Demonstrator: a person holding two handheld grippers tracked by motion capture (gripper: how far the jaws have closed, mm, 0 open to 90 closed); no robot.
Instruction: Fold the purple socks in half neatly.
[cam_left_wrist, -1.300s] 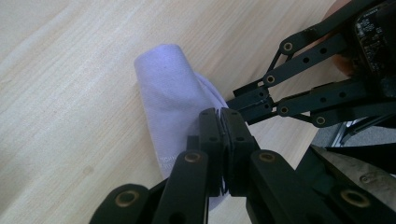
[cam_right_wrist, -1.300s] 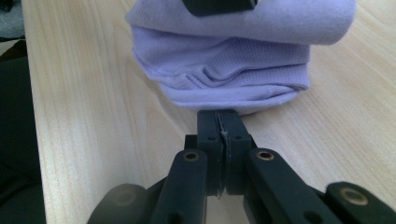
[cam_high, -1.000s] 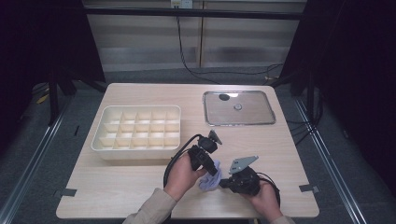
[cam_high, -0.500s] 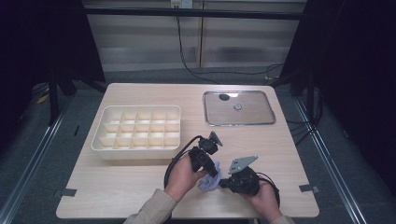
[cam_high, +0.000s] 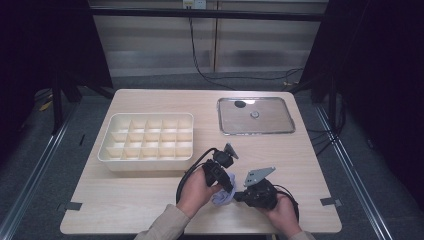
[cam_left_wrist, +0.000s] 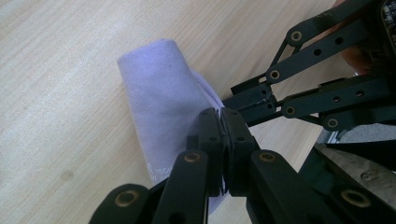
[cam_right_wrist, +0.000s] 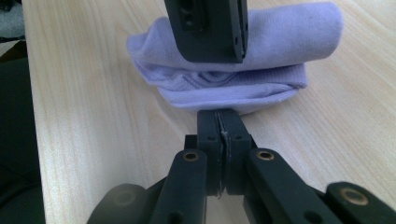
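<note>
A folded lavender cloth (cam_high: 221, 197) lies on the wooden table near its front edge, between my two grippers. In the left gripper view the cloth (cam_left_wrist: 159, 102) sits under my left gripper (cam_left_wrist: 223, 114), whose jaws are shut on its right edge. From the right of that view the right gripper (cam_left_wrist: 245, 100) reaches the same spot. In the right gripper view my right gripper (cam_right_wrist: 219, 114) is shut on the lower edge of the cloth (cam_right_wrist: 289, 51). There the left gripper (cam_right_wrist: 208, 30) comes down from above onto the upper fold.
A white box with several compartments (cam_high: 145, 116) stands at the left middle of the table. At the back right lies a metal tray (cam_high: 272, 125) with a small round thing (cam_high: 255, 115) on it. Cables trail from both grippers.
</note>
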